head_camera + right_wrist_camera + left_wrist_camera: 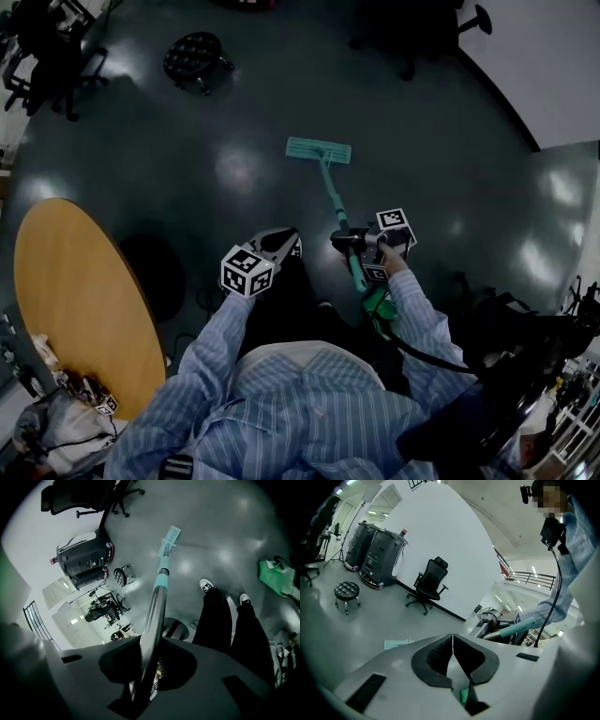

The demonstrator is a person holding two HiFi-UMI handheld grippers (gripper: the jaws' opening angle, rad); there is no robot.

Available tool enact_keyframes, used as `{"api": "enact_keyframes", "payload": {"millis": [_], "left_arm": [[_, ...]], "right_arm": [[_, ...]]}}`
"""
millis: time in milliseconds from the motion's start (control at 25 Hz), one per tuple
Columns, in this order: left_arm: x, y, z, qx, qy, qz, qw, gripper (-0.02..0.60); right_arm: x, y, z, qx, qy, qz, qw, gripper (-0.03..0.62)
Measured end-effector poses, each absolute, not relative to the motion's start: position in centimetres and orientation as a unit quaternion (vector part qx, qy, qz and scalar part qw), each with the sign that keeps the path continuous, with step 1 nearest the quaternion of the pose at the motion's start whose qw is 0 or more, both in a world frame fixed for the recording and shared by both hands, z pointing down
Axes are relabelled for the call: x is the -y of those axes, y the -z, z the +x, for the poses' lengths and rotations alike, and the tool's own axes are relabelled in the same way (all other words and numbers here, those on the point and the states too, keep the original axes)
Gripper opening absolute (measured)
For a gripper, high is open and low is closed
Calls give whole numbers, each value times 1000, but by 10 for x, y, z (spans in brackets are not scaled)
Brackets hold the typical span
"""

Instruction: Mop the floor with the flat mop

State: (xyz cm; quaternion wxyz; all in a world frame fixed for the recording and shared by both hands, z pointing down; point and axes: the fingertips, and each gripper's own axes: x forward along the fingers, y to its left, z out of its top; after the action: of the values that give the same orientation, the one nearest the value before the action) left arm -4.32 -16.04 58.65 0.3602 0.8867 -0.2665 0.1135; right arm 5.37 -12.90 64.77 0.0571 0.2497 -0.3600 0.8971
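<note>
The dark grey floor (pixel 234 141) is super glossy, the lights bounce right off it. The flat mop's silver pole (pixel 157 606) looks like polished metal, and its teal sleeve (pixel 162 580) like matt plastic. The round tan counter (pixel 75 291) is smooth wood with a low sheen. The blue striped shirt (pixel 300 403) is plain cloth.

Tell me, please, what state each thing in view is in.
mop: head flat on the floor, handle tilted.
left tongs: shut, empty.
right tongs: shut on the mop's handle.
stool: upright.
chair: upright.
</note>
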Motion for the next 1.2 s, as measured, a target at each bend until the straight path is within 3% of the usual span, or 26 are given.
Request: {"api": "enact_keyframes", "payload": {"millis": [400, 680, 1200], "left_arm": [[216, -600, -45, 256, -123, 887, 364, 9], [236, -617, -62, 271, -124, 879, 372, 9], [255, -642, -77, 294, -131, 865, 384, 9]], "right_arm": [[234, -676, 69, 366, -886, 276, 76, 78], [306, -707, 83, 379, -860, 310, 142, 61], [445, -737, 92, 389, -847, 338, 133, 60]]}}
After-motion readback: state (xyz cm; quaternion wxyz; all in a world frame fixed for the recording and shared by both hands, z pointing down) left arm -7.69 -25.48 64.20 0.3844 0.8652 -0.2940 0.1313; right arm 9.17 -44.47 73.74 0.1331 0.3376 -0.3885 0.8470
